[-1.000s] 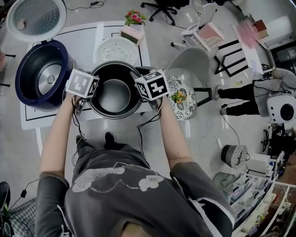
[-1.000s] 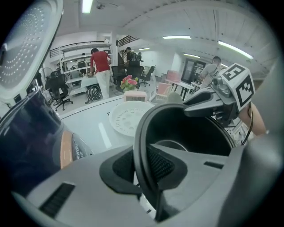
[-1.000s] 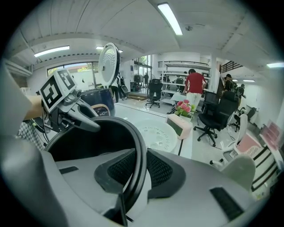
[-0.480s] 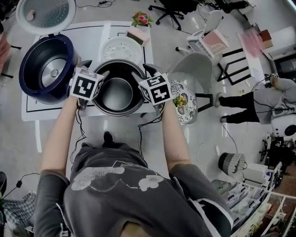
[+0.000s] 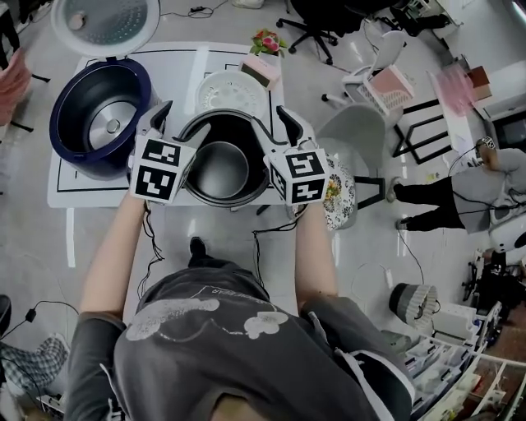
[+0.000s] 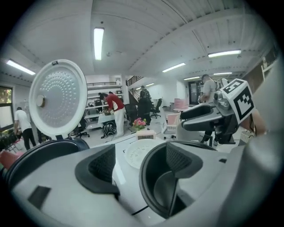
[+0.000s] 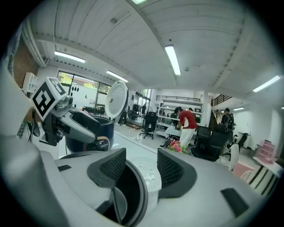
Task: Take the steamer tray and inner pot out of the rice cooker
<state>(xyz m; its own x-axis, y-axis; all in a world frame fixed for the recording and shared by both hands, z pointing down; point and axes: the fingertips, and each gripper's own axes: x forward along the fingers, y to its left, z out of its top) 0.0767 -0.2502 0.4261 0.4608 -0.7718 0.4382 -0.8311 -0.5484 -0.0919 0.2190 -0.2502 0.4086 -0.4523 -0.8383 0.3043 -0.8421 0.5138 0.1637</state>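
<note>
Pads of left tongs and right tongs spread wider, gripping nothing — flanking the inner pot at the front edge of the surface.

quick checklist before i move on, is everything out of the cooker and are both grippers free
1. Inner pot out of rice cooker, upright on table: ok.
2. Steamer tray out, flat on table behind the pot: ok.
3. Cooker cavity empty, lid up: ok.
4. Left gripper jaws opening, pads off the pot rim, nothing gripped: ok.
5. Right gripper jaws opening, pads off the pot rim, nothing gripped: ok.
6. Pot base fully back from the table's near edge: cannot tell from above.
</note>
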